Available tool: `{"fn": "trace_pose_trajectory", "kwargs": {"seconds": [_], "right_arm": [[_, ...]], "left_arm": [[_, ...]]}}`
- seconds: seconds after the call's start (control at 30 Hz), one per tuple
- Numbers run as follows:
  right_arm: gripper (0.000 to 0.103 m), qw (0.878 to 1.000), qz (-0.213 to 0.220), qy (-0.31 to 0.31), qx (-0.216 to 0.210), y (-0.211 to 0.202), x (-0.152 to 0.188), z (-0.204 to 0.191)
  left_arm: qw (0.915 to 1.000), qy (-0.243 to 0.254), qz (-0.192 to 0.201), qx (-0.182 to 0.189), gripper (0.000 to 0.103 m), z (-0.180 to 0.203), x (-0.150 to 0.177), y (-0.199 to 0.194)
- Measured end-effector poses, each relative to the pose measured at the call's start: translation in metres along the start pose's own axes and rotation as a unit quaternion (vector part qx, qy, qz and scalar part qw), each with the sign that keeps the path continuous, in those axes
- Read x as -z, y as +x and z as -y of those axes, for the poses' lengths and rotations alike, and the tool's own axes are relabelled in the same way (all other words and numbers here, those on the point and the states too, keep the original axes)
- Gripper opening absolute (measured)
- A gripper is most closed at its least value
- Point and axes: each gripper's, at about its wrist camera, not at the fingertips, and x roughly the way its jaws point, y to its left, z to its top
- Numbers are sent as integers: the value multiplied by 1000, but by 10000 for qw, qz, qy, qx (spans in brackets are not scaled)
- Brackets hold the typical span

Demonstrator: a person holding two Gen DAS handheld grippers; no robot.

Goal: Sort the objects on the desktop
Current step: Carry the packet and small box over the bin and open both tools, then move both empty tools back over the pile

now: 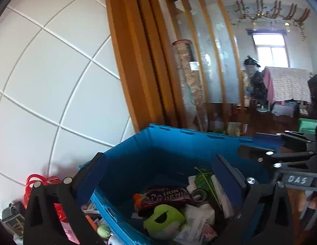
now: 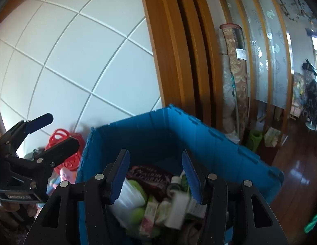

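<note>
both grippers hung over the blue crate (image 1: pixel 178 143) with nothing in them. the right gripper (image 2: pixel 155 175) had its blue-padded fingers spread apart, and straight ahead and below the gap between them lay the crate's jumble: a white bottle (image 2: pixel 177 206) with a small cap, tilted so that its long axis ran roughly away from the camera, close under the right-hand pad, with small boxed packets (image 2: pixel 152 210) just left of it. the left gripper (image 1: pixel 158 175) was spread wider still, its left finger outside the crate's near wall and its right finger inside, so the wall passed between them. below that gap sat a lime-green rounded thing (image 1: pixel 164 220) and a dark red pouch (image 1: pixel 166 196).

for the bottle, i judged the right gripper the nearer and better lined up: it would need to drop nearly straight down and close across the bottle's short side.

writing that could be read: "nation" over "california" on the red pouch, and "das" on a grey tag on the right gripper as seen from the left camera. the label on the left gripper's own tag was too blurred to make out.

outside the crate, toward the white tiled wall (image 1: pixel 46 71), lay a red looped basket (image 2: pixel 64 143) and other loose bits, not yet sorted.
</note>
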Motion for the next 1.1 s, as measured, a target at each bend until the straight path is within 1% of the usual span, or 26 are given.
{"fn": "trace_pose_trajectory", "kwargs": {"seconds": [0.13, 0.23, 0.3, 0.37, 0.43, 0.6, 0.7, 0.8, 0.93, 1.1], "right_arm": [[61, 9995, 224, 154, -153, -8, 0, 16], [64, 9986, 360, 261, -294, -14, 8, 20], [64, 9983, 397, 259, -342, -18, 14, 17], [66, 9978, 407, 248, -452, -24, 22, 11], [69, 9975, 376, 198, -565, -29, 25, 4], [70, 9956, 379, 118, -848, -45, 32, -30], [75, 9941, 431, -120, -987, -56, 36, -62], [79, 9923, 470, -425, -1062, -61, 41, -97], [79, 9890, 371, -735, -1225, -61, 50, -145], [79, 9871, 222, -823, -1357, -53, 62, -188]], "left_arm": [[9985, -128, -147, -506, 103, 2, 12, -4], [9962, -185, -130, -846, 103, 2, 25, -16], [9936, -244, -103, -1102, 103, -5, 35, -30], [9918, -312, -98, -1233, 103, -11, 41, -41], [9883, -425, -81, -1463, 103, -19, 48, -55], [9811, -652, -29, -1822, 103, -47, 70, -90], [9731, -746, 66, -2181, 103, -67, 87, -114], [9647, -844, 3, -2495, 103, -91, 103, -130], [9585, -910, -162, -2695, 103, -122, 123, -146], [9515, -938, -325, -2911, 103, -160, 154, -166]]}}
